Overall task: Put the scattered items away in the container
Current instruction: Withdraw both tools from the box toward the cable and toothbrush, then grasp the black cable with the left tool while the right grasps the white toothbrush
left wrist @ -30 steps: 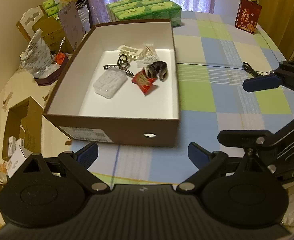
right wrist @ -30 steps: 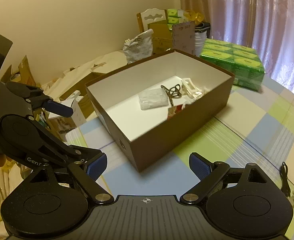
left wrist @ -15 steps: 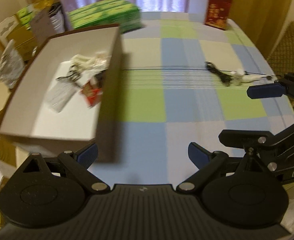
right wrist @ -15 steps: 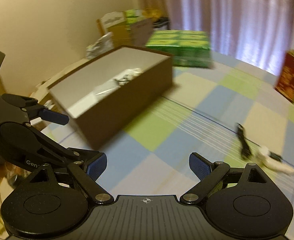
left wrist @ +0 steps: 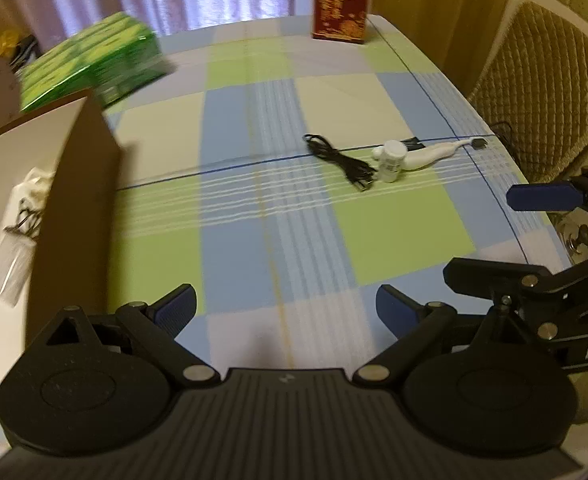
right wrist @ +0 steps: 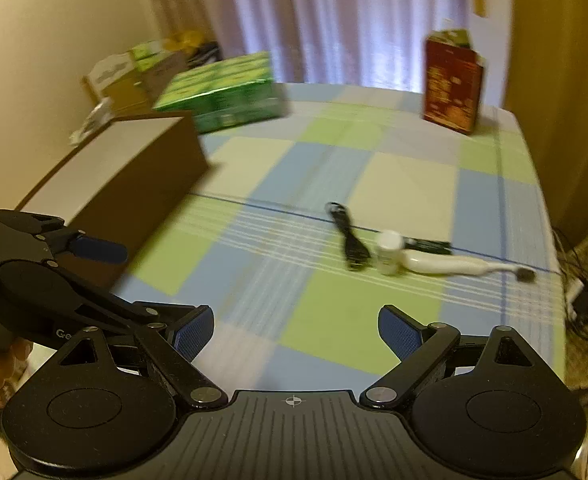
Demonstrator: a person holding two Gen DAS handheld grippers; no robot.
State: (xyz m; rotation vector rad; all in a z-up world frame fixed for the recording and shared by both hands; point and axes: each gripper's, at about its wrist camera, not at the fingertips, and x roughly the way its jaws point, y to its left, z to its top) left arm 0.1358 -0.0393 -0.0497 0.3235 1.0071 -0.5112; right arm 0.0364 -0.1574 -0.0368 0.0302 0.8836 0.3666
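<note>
Covering the whole surface: a checked tablecloth (left wrist: 394, 224) in blue, green and cream squares with thin white and dark blue stripes.
Container: a brown cardboard box (left wrist: 73, 216) with a white inside, standing at the left of the table; both views blur it. Some small pale and dark things lie inside at its left, too blurred to name.
Chair: a padded, quilted tan chair back (left wrist: 550, 92) stands just off the far right edge of the table.
Green packs: a block of green wrapped packs (right wrist: 225, 92) sits on the far left of the table, just behind the box.
Red carton: a tall red carton (left wrist: 342, 0) with gold print stands upright at the far edge, right of centre.
Left gripper: the left gripper (left wrist: 285, 312) hangs low over the near part of the cloth, its blue-padded tongs spread wide apart with nothing between them.
Right gripper: the right gripper (right wrist: 296, 334) is also low over the near cloth, tongs wide apart and empty; in the left view it shows at the right edge.
White handled tool: a white tool with a long curved handle (right wrist: 446, 266) lies flat on the cloth, right of centre, its thin end pointing right.
Black cable: a bundled black cable (left wrist: 342, 160) lies just left of the white things, well apart from the box.
White bottle: a small white bottle (left wrist: 392, 160) stands between the cable and the white tool, touching or nearly touching the tool.
</note>
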